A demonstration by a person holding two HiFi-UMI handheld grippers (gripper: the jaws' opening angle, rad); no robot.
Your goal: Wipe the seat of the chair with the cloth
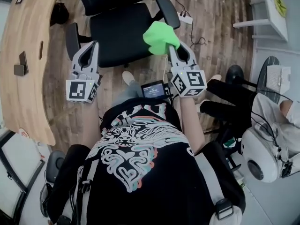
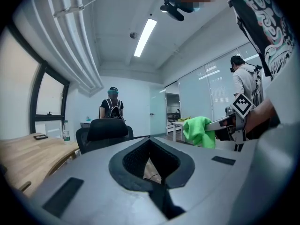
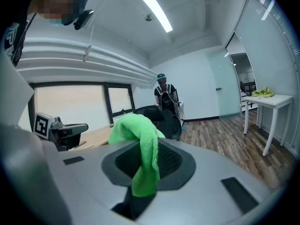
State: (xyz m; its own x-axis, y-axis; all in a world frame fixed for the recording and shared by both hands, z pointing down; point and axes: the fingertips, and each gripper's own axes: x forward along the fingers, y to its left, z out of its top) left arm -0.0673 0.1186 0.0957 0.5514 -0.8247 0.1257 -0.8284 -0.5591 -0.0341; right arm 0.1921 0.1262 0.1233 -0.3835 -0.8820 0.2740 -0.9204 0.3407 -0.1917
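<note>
A black office chair stands in front of me, its seat bare. My right gripper is shut on a bright green cloth, which hangs bunched over the seat's right edge, next to the right armrest. In the right gripper view the cloth drapes out between the jaws of the right gripper. My left gripper hovers by the chair's left armrest, shut with nothing in it. From the left gripper view I see the left gripper, the chair back and the cloth.
A curved wooden desk runs along the left. A white table stands at the far right, and a power strip lies on the wood floor. One person stands behind the chair; another is at the right.
</note>
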